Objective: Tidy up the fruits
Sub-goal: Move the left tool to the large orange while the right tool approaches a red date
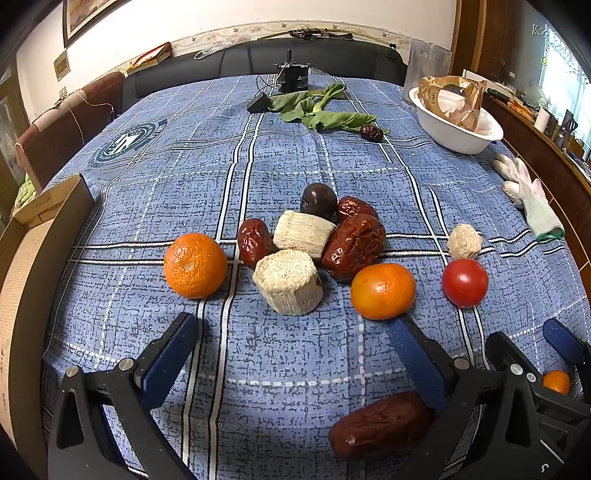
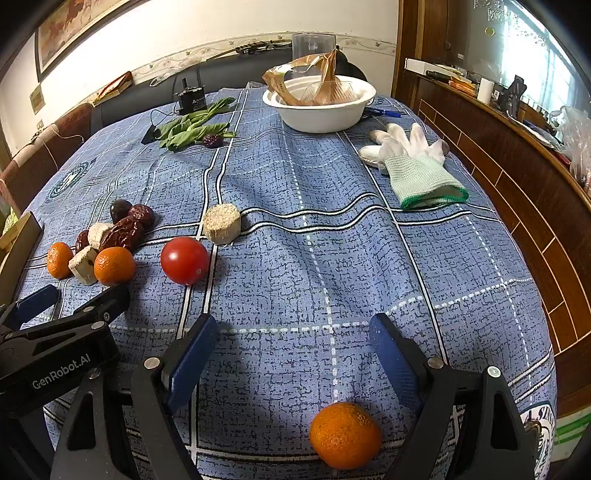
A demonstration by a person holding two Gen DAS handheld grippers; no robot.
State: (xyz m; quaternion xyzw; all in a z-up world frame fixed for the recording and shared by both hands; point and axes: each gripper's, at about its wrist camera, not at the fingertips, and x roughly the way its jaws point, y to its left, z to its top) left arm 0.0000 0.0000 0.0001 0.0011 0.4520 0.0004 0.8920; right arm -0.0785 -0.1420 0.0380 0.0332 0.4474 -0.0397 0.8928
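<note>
Blue plaid tablecloth (image 2: 332, 240); left gripper (image 2: 55, 295) body reads "GenRobot.AI".

Home dining room: clothed table (image 2: 332, 240), framed painting (image 2: 74, 26).

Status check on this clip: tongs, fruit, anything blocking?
Left tongs open, empty. Right tongs open, empty, tangerine just below them. Fruit pile unsorted on tablecloth. Nothing blocking.

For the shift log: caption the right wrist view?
Open right gripper above a tangerine on the blue tablecloth; tomato beyond.
</note>
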